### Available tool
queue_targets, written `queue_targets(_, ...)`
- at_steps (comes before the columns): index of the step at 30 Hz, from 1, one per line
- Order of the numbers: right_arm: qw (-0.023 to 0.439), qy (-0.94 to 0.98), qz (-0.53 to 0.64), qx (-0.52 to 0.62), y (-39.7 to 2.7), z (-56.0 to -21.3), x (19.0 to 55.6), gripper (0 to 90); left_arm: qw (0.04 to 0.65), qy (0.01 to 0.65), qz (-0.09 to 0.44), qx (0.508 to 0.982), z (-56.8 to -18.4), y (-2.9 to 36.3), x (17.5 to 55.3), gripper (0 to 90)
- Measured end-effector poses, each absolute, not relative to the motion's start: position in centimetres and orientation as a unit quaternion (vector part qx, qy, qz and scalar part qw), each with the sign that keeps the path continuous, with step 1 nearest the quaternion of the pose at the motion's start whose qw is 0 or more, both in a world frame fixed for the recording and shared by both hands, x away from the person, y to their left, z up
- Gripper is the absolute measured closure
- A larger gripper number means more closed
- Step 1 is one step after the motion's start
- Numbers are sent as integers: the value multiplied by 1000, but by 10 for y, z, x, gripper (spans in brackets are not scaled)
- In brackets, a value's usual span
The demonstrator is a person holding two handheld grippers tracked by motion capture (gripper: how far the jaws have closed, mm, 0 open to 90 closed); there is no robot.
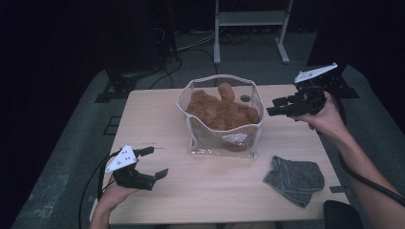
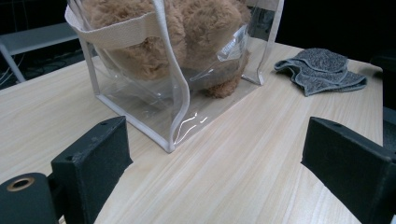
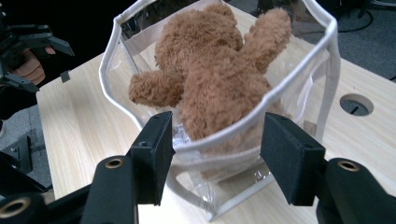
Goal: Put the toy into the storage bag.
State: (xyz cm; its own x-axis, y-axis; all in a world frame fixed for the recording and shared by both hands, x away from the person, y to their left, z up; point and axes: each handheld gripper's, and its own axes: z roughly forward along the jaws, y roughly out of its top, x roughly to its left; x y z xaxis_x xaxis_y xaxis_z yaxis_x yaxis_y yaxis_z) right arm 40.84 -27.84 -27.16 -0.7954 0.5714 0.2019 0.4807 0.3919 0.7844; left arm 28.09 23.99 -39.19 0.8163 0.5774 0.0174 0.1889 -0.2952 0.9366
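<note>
A clear plastic bag with white trim (image 1: pixel 223 139) (image 2: pixel 140 100) (image 3: pixel 329 70) stands upright at the table's middle. A brown plush bear (image 1: pixel 220 110) (image 2: pixel 140 60) (image 3: pixel 219 79) fills it, head down. My right gripper (image 1: pixel 279 108) (image 3: pixel 217 126) hovers just right of the bag's rim. It points at the bag with its jaws open and holds nothing. My left gripper (image 1: pixel 157 162) (image 2: pixel 217 135) rests low near the table's front left. It is open and empty, and aimed toward the bag's lower corner.
A crumpled grey cloth (image 1: pixel 295 180) (image 2: pixel 322 70) lies at the table's front right. A round cable hole (image 1: pixel 245 98) (image 3: pixel 356 104) sits in the light wooden table (image 1: pixel 210 195) behind the bag. A white metal stand (image 1: pixel 250 19) is on the floor beyond.
</note>
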Motion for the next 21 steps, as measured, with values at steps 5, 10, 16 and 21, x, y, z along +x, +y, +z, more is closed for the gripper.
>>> queue_targets(5, 47, 828, 455, 326, -290, -279, 402, 422, 541, 246, 176, 785, -393, 239, 282, 65)
queue_targets(10, 43, 823, 456, 336, -300, -291, 397, 413, 540, 245, 177, 785, -393, 239, 283, 65)
queue_targets(16, 32, 817, 458, 350, -309, -307, 393, 411, 541, 246, 178, 785, -393, 240, 283, 65)
queue_targets(21, 28, 813, 459, 357, -315, -317, 390, 410, 542, 247, 177, 783, -393, 240, 282, 65)
